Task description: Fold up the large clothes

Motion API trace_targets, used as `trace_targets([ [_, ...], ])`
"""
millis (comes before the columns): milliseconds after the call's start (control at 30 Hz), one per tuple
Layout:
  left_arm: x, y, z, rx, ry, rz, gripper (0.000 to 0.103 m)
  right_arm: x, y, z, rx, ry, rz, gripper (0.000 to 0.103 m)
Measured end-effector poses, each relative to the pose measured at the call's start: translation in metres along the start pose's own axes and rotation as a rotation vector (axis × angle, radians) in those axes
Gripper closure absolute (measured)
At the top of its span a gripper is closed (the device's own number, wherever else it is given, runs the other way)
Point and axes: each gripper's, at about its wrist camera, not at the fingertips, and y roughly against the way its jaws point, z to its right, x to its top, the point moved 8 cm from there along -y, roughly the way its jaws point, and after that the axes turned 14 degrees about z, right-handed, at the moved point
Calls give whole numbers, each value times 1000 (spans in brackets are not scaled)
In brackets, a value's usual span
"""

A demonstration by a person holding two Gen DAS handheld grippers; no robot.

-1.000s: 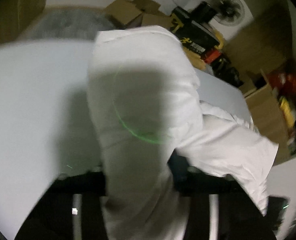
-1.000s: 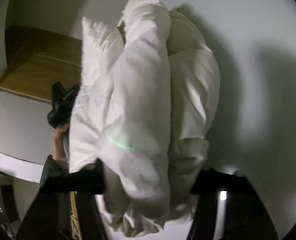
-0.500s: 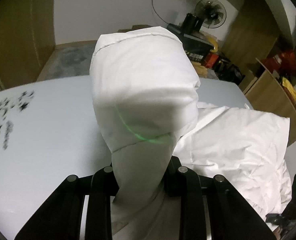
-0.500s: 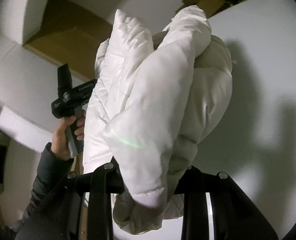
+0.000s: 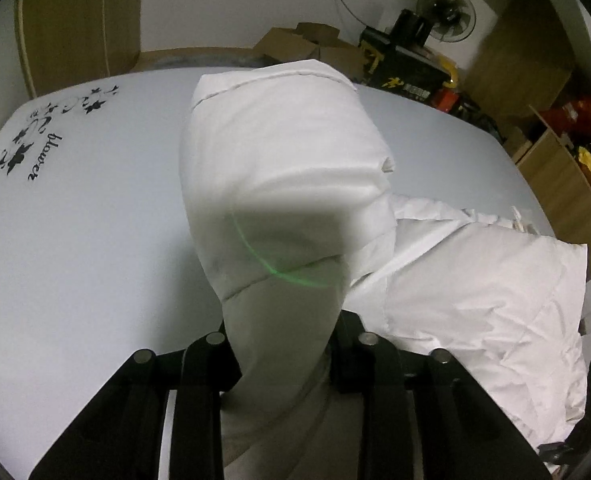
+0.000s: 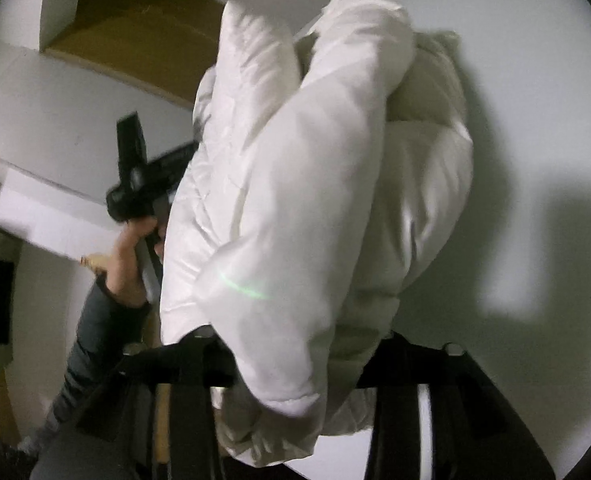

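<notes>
A broad pale table (image 5: 95, 240) fills the lower left and middle of the left wrist view, with a black flower print (image 5: 35, 136) and script at its upper left. A white padded jacket (image 5: 475, 300) lies bunched on it at the lower right, reaching toward the table's right edge

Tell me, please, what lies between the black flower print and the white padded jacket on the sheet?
Nothing: in the left wrist view the pale sheet is bare from the flower print across to the white padded jacket.
</notes>
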Motion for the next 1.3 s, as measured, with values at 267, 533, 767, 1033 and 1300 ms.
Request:
trace_targets([
  [267, 7, 71, -40, 105, 60, 88, 0, 21, 73, -13, -136, 6, 109, 20],
  [533, -22, 262, -6, 323, 69, 414, 0, 27, 216, -113, -223, 277, 376, 17],
  [767, -106, 343, 55, 334, 80, 537, 0, -43, 307, -214, -378, 651, 532, 0],
  [1033, -175, 344, 82, 447, 17, 474, 0, -63, 283, -225, -442, 725, 507, 0],
  [1300, -186, 344, 96, 406, -6, 457, 0, -64, 257, -208, -457, 705, 489, 0],
])
